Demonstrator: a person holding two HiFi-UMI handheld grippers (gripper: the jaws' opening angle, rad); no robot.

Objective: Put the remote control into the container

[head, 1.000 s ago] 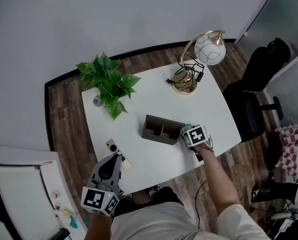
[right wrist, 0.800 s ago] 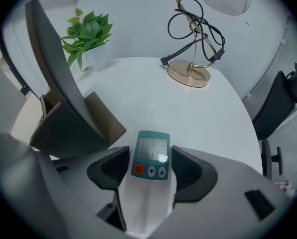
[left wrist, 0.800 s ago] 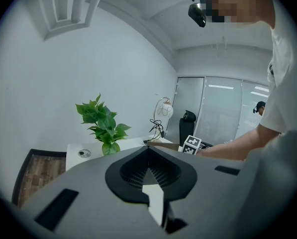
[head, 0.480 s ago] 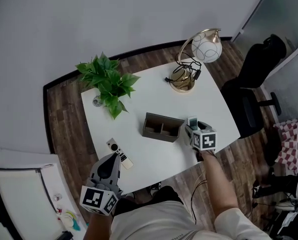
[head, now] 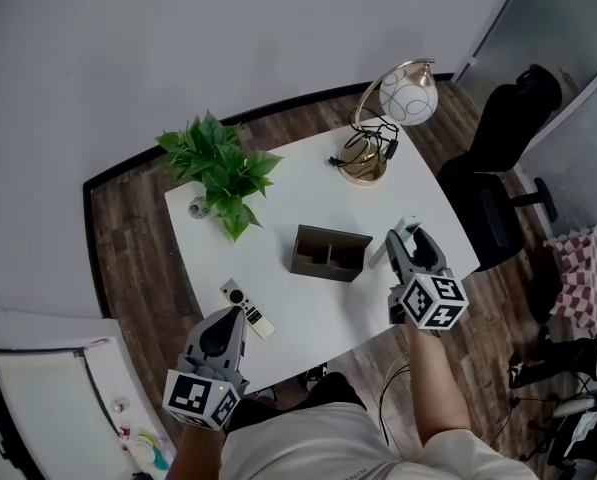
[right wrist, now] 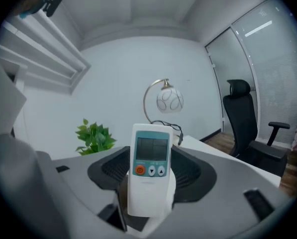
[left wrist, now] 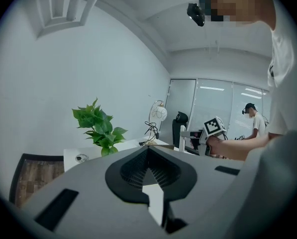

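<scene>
I count two remote controls: one chunky white plastic remote control with a grey screen and an orange button (right wrist: 149,176), and one slim white stick-shaped remote control (head: 248,309). I make out one dark brown rectangular container (head: 323,266) with two compartments, and one white rectangular table (head: 298,183). Beyond those I count one leafy green potted plant (head: 221,168), one gold arched lamp with a white globe shade (head: 408,91) and one black office chair (head: 506,138).

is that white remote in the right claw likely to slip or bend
The remote looks like rigid plastic, so probably no flex. Its smooth casing might slip in the right claw, whose jaws have just been closing on it. It stands upright, so a jolt could tilt it.
</scene>
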